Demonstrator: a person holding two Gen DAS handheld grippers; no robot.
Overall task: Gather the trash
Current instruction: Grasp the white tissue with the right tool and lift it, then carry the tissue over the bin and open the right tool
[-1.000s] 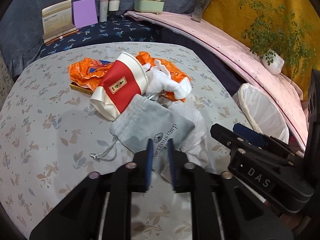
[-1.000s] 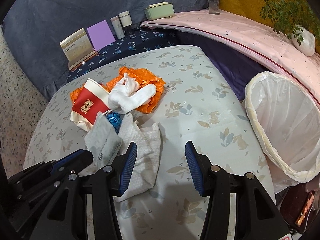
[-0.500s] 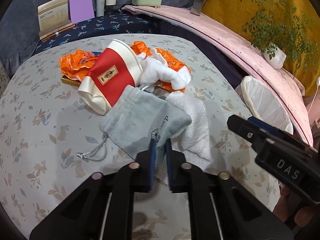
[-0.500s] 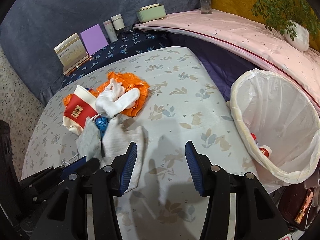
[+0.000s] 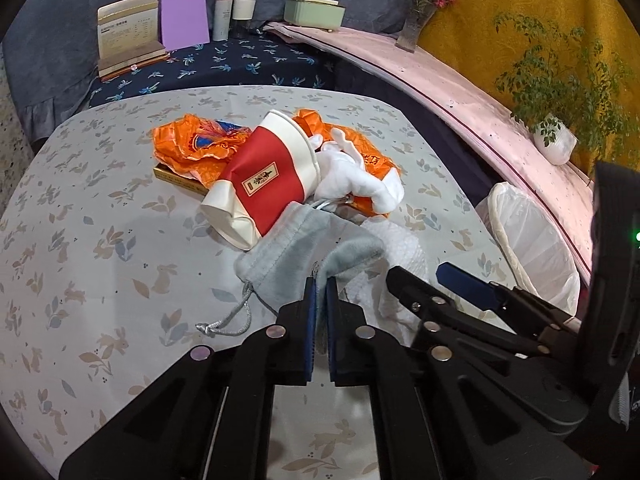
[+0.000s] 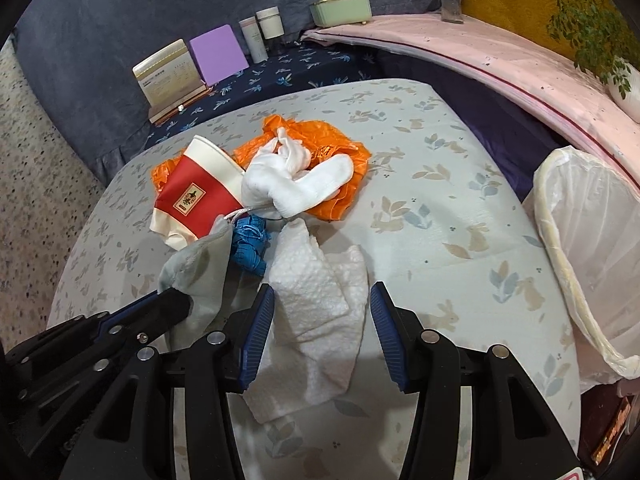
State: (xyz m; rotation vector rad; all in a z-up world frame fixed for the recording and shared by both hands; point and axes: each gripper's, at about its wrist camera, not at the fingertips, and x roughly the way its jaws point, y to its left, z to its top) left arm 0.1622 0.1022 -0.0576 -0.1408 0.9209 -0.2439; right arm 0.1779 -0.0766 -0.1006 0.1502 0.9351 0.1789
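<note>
My left gripper (image 5: 320,286) is shut on the edge of a grey drawstring pouch (image 5: 304,252), which bunches up off the table; the pouch also shows in the right wrist view (image 6: 200,276). My right gripper (image 6: 322,312) is open, its fingers on either side of a white foam sheet (image 6: 320,304) lying on the table. Behind lie a crushed red and white paper cup (image 5: 264,184), white socks (image 6: 296,184), an orange plastic bag (image 5: 192,148) and a blue crumpled scrap (image 6: 250,240).
A bin lined with a white bag (image 6: 592,256) stands off the table's right edge. A flat gold box (image 5: 180,180) lies under the orange bag. Boxes, a purple card (image 5: 184,22) and jars stand on the far shelf. A potted plant (image 5: 556,136) is at right.
My left gripper closed on the grey pouch and pulled its edge up. My right gripper swung away towards the bin and came back over the white foam sheet.
</note>
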